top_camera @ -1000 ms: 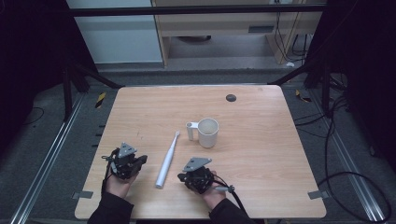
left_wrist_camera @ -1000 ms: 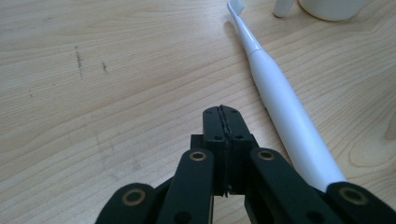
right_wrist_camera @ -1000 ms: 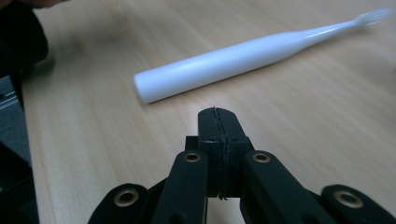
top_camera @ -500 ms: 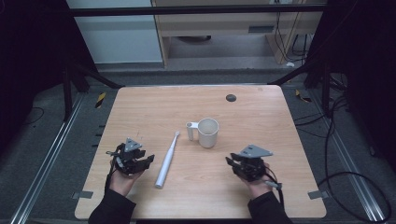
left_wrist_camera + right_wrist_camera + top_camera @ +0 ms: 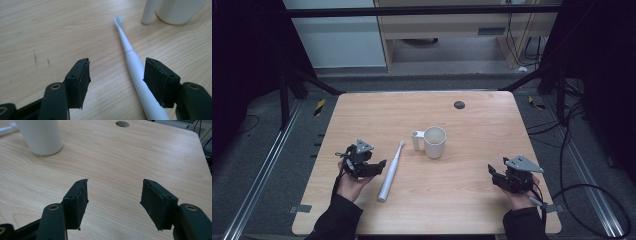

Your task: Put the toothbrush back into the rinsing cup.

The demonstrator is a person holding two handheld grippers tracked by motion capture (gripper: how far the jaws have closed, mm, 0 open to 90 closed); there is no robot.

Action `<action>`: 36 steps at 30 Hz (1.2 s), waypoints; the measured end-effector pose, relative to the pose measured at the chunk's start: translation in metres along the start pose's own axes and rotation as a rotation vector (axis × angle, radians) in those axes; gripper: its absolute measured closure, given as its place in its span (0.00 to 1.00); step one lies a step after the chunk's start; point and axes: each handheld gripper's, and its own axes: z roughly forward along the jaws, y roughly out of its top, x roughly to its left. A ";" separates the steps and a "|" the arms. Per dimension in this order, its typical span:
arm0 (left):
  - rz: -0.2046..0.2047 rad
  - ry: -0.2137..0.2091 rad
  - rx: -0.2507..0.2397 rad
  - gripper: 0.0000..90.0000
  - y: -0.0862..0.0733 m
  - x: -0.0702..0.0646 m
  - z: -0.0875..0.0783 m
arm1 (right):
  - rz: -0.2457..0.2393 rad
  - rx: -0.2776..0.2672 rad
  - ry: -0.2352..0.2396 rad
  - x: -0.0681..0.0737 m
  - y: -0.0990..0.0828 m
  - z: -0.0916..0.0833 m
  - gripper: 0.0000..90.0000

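The left claw (image 5: 371, 166) has just been opening, nothing between its pads, beside the toothbrush (image 5: 390, 171) lying on the wooden worktop (image 5: 472, 200). The right claw (image 5: 495, 176), also just opened, stands empty. Straddle the smooth white handle mid-length, since it tapers. The glossy round mug (image 5: 434, 142) stands just beyond the bristles.

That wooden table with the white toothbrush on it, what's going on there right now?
A person at the light wooden table holds a hand-held gripper in each hand. The left hand-held gripper sits beside the white electric toothbrush, which lies flat on the table. Its jaws have just been opening, and nothing is gripped between them. The right hand-held gripper hovers near the table's right edge, its jaws also just opened and empty. A white cylindrical cup with a side handle stands upright just beyond the brush head, untouched.
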 end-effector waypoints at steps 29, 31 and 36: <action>0.020 -0.010 0.124 0.39 0.040 -0.011 0.038 | -0.052 0.042 -0.043 -0.006 -0.009 0.008 0.41; 0.016 -0.015 0.137 0.39 0.040 -0.012 0.040 | -0.054 0.044 -0.044 -0.006 -0.009 0.009 0.41; 0.021 -0.025 0.195 0.40 0.037 -0.016 0.048 | -0.049 0.042 -0.043 -0.006 -0.009 0.009 0.41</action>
